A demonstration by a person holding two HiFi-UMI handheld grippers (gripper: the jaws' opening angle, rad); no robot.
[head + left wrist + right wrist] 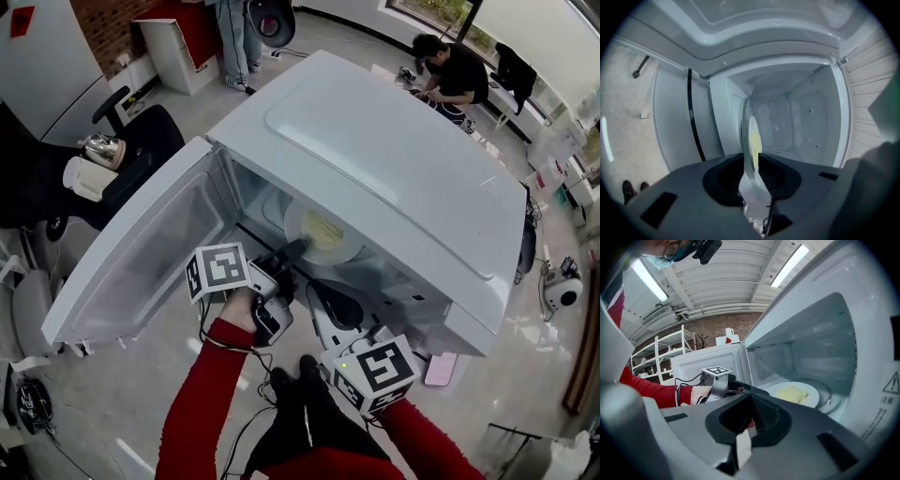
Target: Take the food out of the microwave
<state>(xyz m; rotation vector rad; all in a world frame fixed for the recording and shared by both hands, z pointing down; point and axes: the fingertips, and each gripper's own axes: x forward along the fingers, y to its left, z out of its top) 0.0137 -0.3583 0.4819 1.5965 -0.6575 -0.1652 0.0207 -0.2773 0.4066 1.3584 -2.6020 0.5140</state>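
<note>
- Microwave (394, 159): white, viewed from above, interior exposed.
- Door (141, 253): white, swung fully open to the left side.
- Plate (323, 232): white, round, laid flat inside the microwave. Its near rim is pinched between the jaws of the left gripper (752, 158), which is reached into the opening.
- Right gripper (751, 404): held just outside the opening, beside the left gripper. Its jaws are pressed together, with nothing seen between them.
- Food (792, 393): pale yellow, flat, laid on the middle of the plate, inside the microwave.
</note>
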